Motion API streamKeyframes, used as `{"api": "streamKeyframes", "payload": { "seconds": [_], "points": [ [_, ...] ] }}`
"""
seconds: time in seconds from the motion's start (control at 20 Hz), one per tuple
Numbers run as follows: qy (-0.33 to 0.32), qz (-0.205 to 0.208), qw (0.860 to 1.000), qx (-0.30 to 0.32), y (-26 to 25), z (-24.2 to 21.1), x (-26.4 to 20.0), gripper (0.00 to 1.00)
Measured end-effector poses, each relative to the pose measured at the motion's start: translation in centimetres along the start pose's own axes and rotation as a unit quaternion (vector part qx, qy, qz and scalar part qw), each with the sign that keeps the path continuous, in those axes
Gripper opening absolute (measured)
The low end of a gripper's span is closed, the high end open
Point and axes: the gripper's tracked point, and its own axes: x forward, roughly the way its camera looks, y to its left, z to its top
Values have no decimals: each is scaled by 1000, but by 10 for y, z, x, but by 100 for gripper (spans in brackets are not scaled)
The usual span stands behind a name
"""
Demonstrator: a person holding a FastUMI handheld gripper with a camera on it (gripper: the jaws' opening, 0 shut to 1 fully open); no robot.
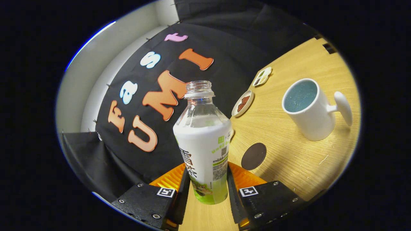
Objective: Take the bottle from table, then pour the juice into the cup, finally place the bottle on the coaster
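Wooden table (289, 166) takes up most of the scene, tilted in the view. The uncapped juice bottle (204, 141) is next, pinched between both fingers of the gripper (207, 189), lifted off the tabletop. The white mug (313, 110) sits beyond, to the right, then the round dark coaster (253, 156) just beside the bottle. Two small snack dishes (243, 103) sit at the back.

The bottle (203, 141) was clear glossy plastic above a smooth printed wrap, pinched on both sides by the gripper (207, 186) (its pads looked ribbed). The table (298, 160) was matt wood-grain. The cup (308, 107), far right, looked like glazed ceramic; the coaster (253, 156) was dull and flat.
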Motion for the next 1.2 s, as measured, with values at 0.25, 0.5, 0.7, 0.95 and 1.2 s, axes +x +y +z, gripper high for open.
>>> {"api": "streamKeyframes", "payload": {
  "seconds": [0.25,0.5,0.7,0.95,1.2],
  "points": [
    [-9,1,996,91,-8,11,3,58],
    [-28,0,983,182,-22,17,2,58],
    [-34,-2,970,242,-25,19,4,58],
    [-40,13,953,301,-24,24,1,58],
    [-42,16,942,332,-18,32,8,58]
  ]
}}
